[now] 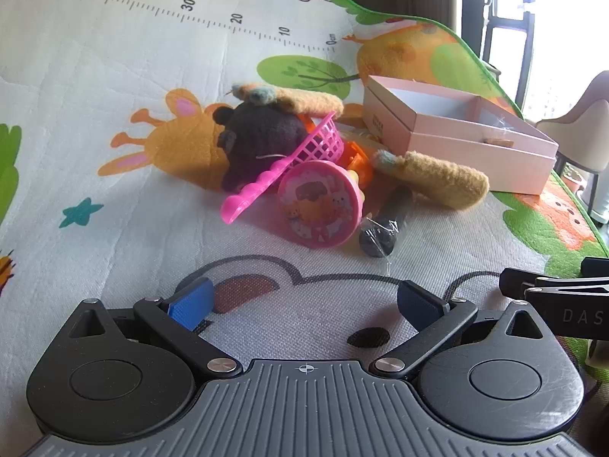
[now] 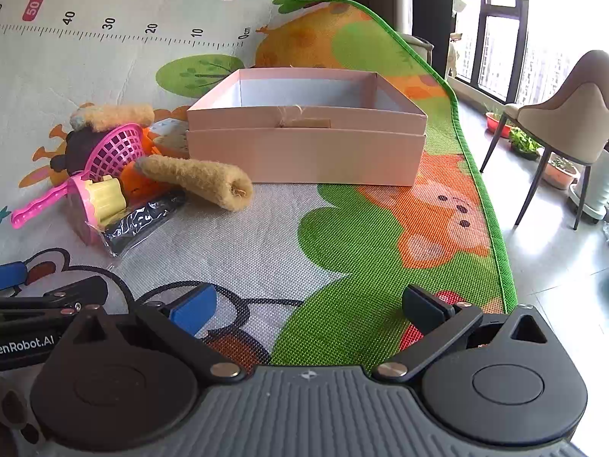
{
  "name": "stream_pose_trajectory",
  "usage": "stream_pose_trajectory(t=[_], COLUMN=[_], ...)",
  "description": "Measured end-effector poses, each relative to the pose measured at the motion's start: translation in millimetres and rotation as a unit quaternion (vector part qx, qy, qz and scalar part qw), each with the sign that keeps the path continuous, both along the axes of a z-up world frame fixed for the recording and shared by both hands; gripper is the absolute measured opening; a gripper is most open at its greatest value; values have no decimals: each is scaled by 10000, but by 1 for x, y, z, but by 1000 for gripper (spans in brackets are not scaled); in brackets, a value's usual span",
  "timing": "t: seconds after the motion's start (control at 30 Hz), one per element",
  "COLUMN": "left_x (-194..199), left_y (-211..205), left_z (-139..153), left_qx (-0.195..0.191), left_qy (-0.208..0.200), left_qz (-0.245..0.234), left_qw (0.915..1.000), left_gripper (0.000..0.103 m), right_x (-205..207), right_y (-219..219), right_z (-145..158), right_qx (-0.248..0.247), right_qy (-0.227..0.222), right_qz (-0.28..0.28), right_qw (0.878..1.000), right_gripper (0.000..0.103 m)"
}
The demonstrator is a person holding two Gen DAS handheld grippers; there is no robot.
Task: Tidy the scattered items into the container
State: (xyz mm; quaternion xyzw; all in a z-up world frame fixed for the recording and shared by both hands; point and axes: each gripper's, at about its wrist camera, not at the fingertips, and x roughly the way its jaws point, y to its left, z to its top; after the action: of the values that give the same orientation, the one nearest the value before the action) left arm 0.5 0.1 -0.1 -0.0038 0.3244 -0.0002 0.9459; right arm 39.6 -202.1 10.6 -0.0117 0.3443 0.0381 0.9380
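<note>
Several toys lie heaped on our play mat (image 1: 114, 87), just left of the pink box (image 2: 304, 152), which sits open near the mat's green edge. Closest to the box we see a tan plush roll (image 2: 198, 181) leaning out of the heap, its end near the box's front wall. A second tan roll (image 1: 300, 101) lies across the top of a dark plush (image 1: 259, 133). A pink basket (image 1: 321, 141) is tipped against that plush, its long handle reaching down to the mat. In front of it a round pink toy (image 1: 318, 205) stands on edge, and beside it lies a black item in clear wrap (image 2: 141, 221). Orange pieces (image 1: 357, 160) show behind.

Our left gripper (image 1: 304, 301) hovers over bare mat short of the heap, fingers spread wide, holding nothing. Our right gripper (image 2: 308, 304) hangs likewise wide and empty, in front of the box. Beyond the mat a chair (image 2: 563, 122) stands by the window.
</note>
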Motion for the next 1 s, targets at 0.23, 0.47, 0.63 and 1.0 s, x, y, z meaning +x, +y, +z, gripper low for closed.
stream_pose_trajectory(t=[0.23,0.47,0.63,1.0], left_x=[1,1,1,0], left_y=[-2,0,0,-1], left_z=[0,-1,-1,0], left_qx=[34,-6,7,26], left_qy=[4,-9,-7,4], left_qz=[5,4,7,-2], left_qw=[10000,10000,10000,10000], left_gripper=[103,103,103,103], right_x=[1,-1,-1,-2], right_y=[-1,-1,0,1], right_z=[-1,-2,-2,-4], right_qx=[-5,9,5,5], right_qy=[0,-7,-7,-7], right_qz=[2,10,13,15], right_qw=[10000,10000,10000,10000], right_gripper=[103,103,103,103])
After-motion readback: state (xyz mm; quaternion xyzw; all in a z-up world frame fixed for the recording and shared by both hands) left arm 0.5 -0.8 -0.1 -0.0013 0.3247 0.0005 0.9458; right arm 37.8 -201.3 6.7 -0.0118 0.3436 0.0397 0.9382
